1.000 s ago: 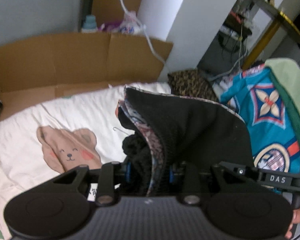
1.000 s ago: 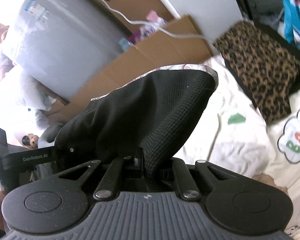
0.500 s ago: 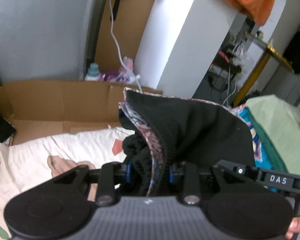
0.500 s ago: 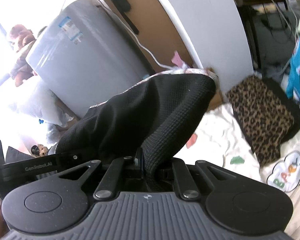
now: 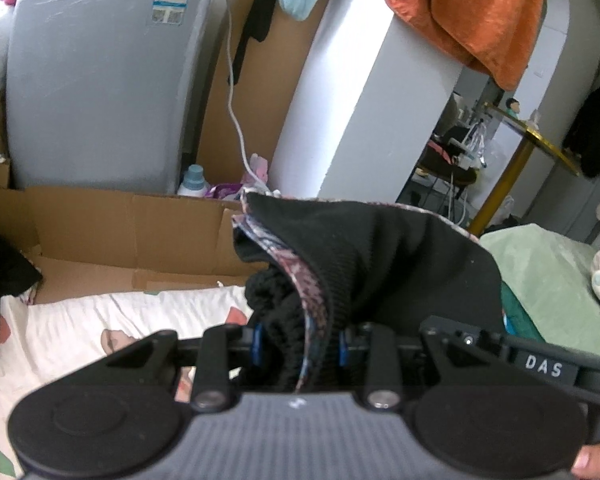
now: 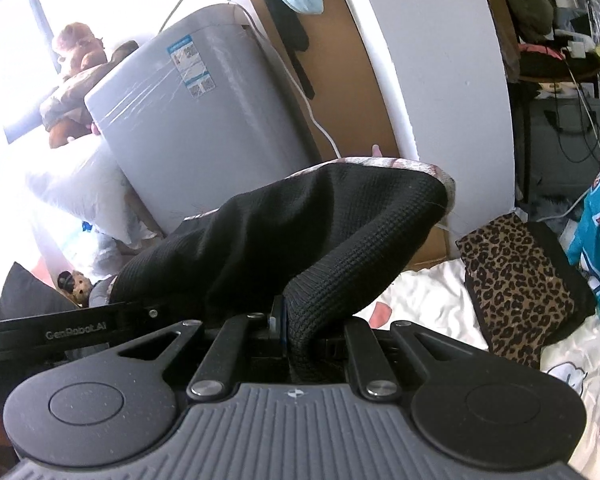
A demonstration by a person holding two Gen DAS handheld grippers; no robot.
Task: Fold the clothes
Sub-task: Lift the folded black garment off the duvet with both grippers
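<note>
Left wrist: my left gripper (image 5: 298,346) clamps bunched black garment (image 5: 380,264) | right gripper (image 6: 296,332) pinches its edge | I keep both grips level, cloth taut, before lowering onto bedsheet (image 5: 100,320).

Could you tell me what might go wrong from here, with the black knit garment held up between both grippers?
1. The left gripper clamps a thick bunch of the black knit garment; layers could slip out unevenly and spoil the fold.
2. The right gripper pinches only a thin edge, so a tug might pull it free.
3. The white cable hangs just behind the raised garment and might snag.
</note>
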